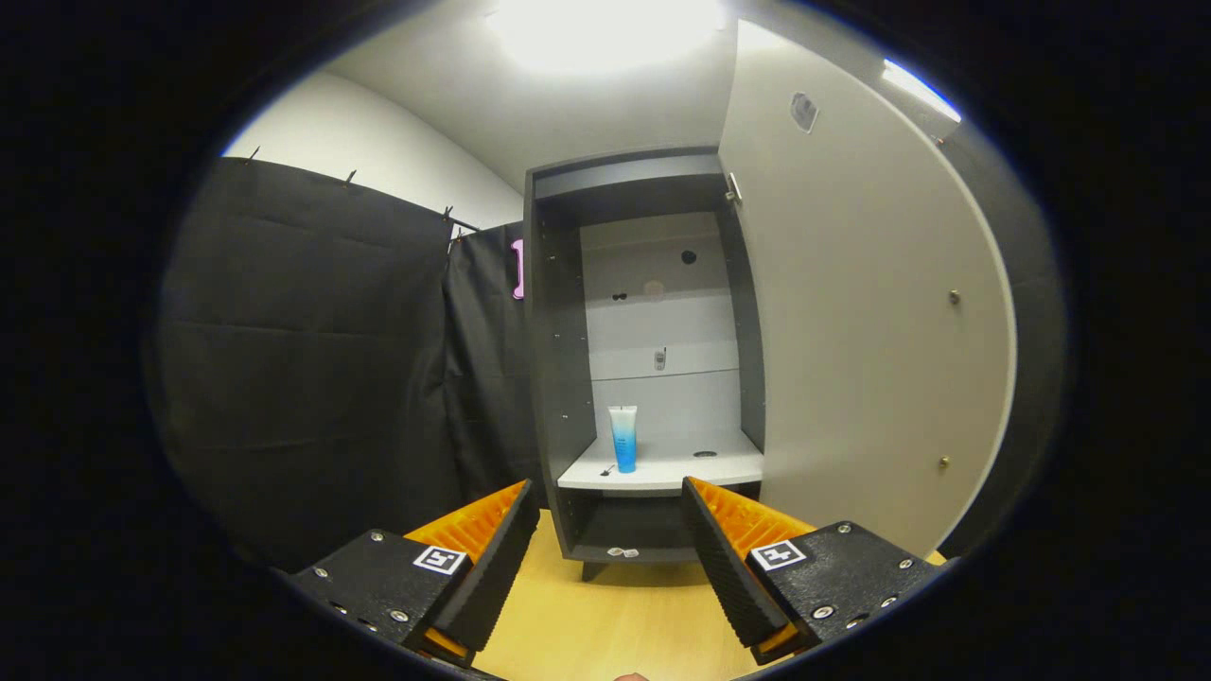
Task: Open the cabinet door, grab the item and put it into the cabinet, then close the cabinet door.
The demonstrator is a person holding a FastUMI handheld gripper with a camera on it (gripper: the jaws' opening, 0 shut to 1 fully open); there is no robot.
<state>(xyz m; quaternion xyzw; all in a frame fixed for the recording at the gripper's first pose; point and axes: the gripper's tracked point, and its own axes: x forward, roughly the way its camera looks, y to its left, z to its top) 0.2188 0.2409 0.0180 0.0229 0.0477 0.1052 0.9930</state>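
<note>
A tall dark cabinet (pixel 643 359) stands on a pale wooden floor (pixel 615 624), raised on short feet. Its door (pixel 851 331) is swung wide open to the right. Inside, a light shelf (pixel 700 468) runs across the cabinet at low height. A tube (pixel 623 438) stands upright on its cap on the left part of this shelf, near the front edge. A small dark mark or object lies just left of the tube, too small to identify, and a round dark spot sits on the shelf further right and back. Below the shelf, on the cabinet's bottom board (pixel 624 551), lie a couple of small pale bits near the front edge. The gripper (pixel 610 515) hangs over the floor in front of the cabinet, its fingers spread apart and holding nothing.
</note>
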